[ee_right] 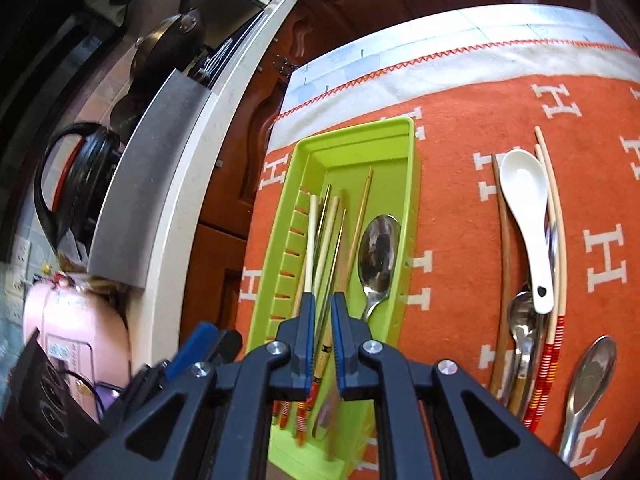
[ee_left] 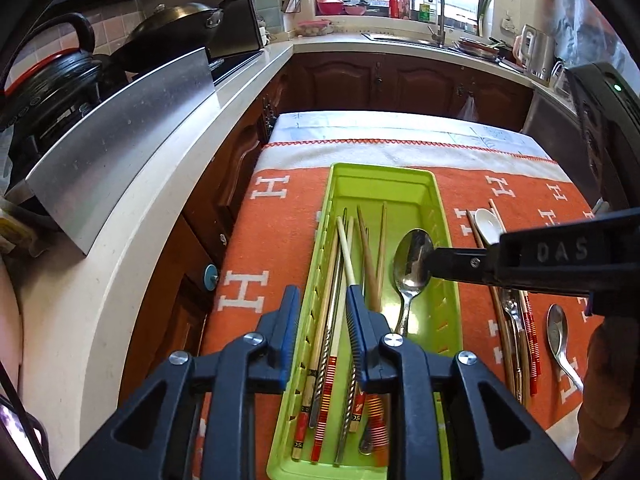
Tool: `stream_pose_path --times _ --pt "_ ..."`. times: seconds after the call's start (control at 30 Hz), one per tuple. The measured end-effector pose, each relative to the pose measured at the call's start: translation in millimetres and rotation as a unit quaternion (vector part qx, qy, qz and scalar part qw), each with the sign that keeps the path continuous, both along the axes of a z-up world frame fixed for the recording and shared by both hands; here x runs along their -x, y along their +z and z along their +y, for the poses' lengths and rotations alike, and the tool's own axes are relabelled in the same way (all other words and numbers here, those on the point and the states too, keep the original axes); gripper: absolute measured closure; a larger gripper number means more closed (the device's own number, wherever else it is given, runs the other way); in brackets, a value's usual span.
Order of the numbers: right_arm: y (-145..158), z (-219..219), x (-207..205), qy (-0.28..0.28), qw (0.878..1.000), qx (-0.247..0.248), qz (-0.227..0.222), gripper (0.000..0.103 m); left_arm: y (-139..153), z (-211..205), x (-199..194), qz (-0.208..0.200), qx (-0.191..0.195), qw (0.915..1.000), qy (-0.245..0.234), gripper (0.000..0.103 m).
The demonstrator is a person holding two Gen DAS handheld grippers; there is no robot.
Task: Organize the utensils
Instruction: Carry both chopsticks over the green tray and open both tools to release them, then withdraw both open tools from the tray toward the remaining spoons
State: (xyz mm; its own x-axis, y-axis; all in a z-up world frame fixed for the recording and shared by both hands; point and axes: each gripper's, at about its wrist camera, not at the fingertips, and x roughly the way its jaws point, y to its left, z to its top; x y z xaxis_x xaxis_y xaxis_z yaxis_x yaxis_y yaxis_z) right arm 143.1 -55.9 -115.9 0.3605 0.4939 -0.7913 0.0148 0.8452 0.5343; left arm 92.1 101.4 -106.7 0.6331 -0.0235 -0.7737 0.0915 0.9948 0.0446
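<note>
With left gripper (ee_left: 322, 304) fingers spread and right gripper (ee_right: 322, 304) fingers nearly together, both empty, chopsticks and one spoon filled the green tray (ee_left: 424, 184); more utensils (ee_right: 524, 216) waited outside.

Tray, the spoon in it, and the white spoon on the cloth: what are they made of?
Tray: looks like moulded plastic, glossy lime green, slotted walls. Spoon in it: metal, likely stainless steel, mirror reflections in its bowl. White spoon: probably glazed ceramic, smooth and thick-walled, though melamine is possible.
</note>
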Motion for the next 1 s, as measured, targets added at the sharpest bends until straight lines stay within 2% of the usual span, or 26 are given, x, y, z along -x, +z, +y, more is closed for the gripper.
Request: stream_pose_path --times 0.1,0.13,0.17,0.27,0.43,0.73,0.8,0.87,1.0 --pt "-1 -4 3 0.002 1.000 0.017 0.001 0.094 -1 2 2 0.004 0.002 1.0000 0.005 0.075" --pt "-3 -6 4 0.000 1.000 0.015 0.004 0.094 -2 2 4 0.005 0.004 1.0000 0.007 0.068" --pt "-5 -10 5 -0.002 1.000 0.016 0.008 0.094 -2 3 5 0.005 0.005 0.9999 0.009 0.057" --pt "-7 -18 10 -0.004 1.000 0.023 0.010 0.094 1 6 10 0.000 0.010 0.9998 0.020 0.045" --pt "-2 -30 24 -0.005 0.999 0.049 -0.013 0.094 -1 14 13 0.017 0.039 0.9980 0.046 0.044" --pt "6 -58 49 -0.013 0.994 0.097 -0.051 0.094 -3 12 15 0.031 0.046 0.9963 0.066 0.043" --pt "7 -66 54 -0.017 0.993 0.100 -0.056 0.094 -3 10 16 0.033 0.048 0.9961 0.067 0.043" --pt "8 -77 59 -0.025 0.992 0.106 -0.062 0.094 -3 8 18 0.037 0.052 0.9958 0.066 0.037" --pt "10 -99 68 -0.044 0.990 0.114 -0.073 0.094 -4 -6 21 0.040 0.051 0.9967 0.049 0.037"
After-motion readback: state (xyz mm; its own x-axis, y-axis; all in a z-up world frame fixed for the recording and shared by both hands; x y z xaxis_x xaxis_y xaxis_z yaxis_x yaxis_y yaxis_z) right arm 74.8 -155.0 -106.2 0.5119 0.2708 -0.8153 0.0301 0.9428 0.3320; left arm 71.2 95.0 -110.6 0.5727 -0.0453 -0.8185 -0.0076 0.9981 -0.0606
